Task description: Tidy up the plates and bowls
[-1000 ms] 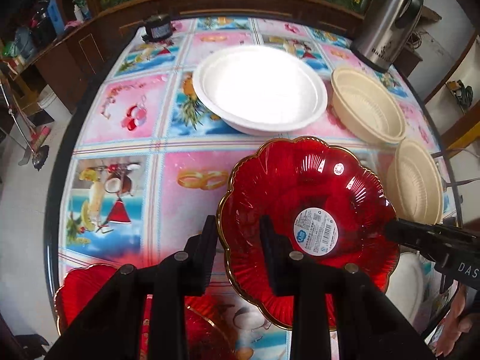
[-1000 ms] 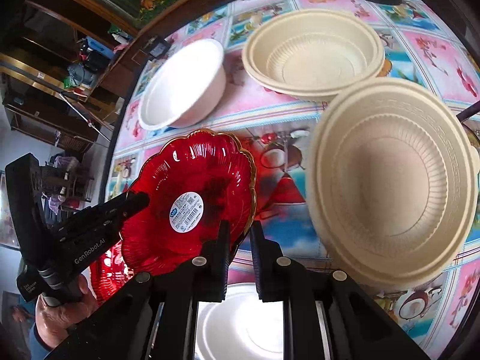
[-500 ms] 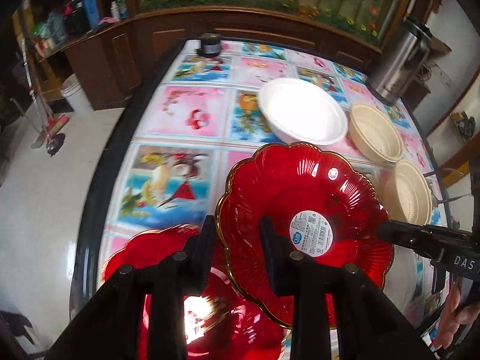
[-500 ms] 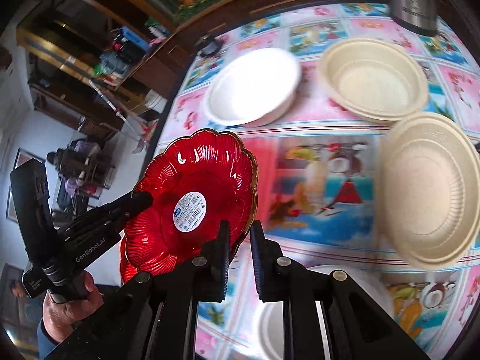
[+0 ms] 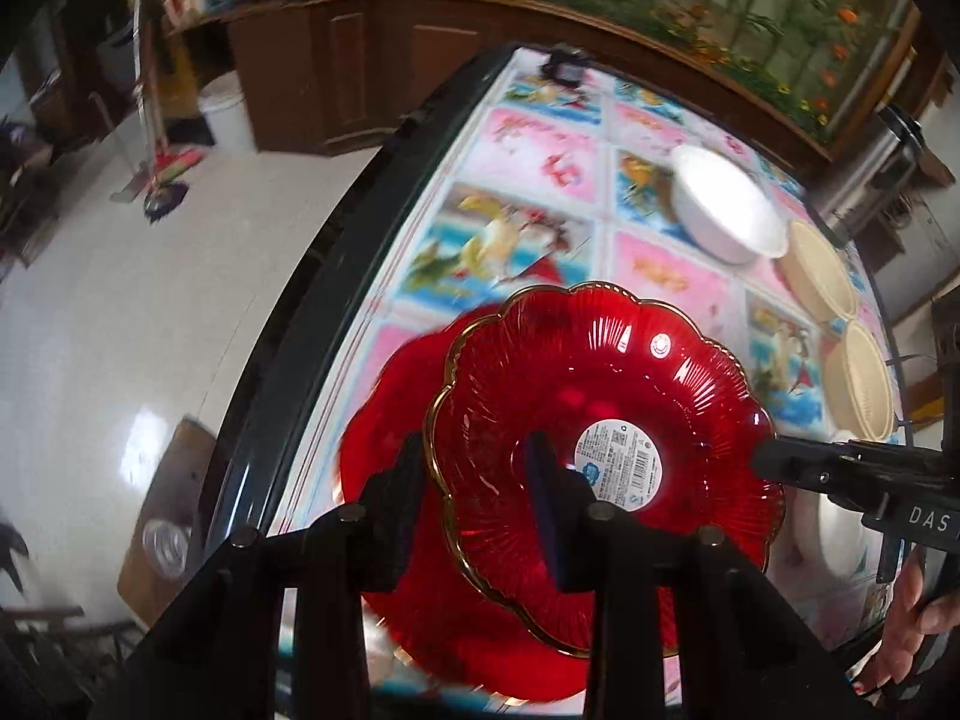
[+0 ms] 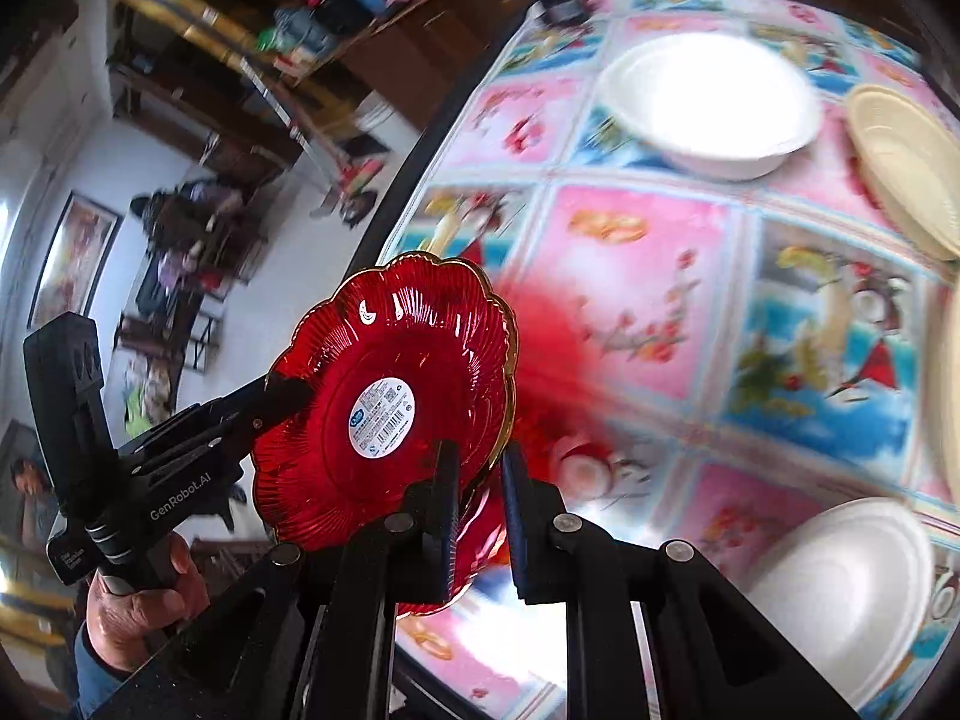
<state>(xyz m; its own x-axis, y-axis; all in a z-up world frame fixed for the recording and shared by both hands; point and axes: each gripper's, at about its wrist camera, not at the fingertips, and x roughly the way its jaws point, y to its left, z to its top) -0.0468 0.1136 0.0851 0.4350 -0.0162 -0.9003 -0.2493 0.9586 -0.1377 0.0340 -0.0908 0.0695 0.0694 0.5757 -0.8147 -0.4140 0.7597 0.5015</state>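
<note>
A red scalloped plate [image 5: 600,396] with a gold rim and a white sticker hangs tilted in the air between both grippers. My left gripper [image 5: 477,480] straddles its near rim, one finger outside and one inside. Its jaws are opening, with the rim still between the pads. My right gripper [image 6: 480,480] is shut on the opposite rim of the plate [image 6: 390,360]. Each gripper shows in the other's view, the right gripper [image 5: 762,459] and the left gripper [image 6: 282,390]. A second red plate [image 5: 384,432] lies on the table directly beneath.
The table's dark left edge [image 5: 336,276] runs close by, with floor beyond. A white bowl [image 5: 726,210] and two cream bowls [image 5: 822,276] [image 5: 858,390] sit further back on the right. Another white bowl [image 6: 840,588] is at the near right, and a steel kettle [image 5: 870,168] at the back.
Both grippers have carried the red plate sideways toward the table's left edge. It now hangs over the second red plate, and the bowls have slid to the right of both views.
</note>
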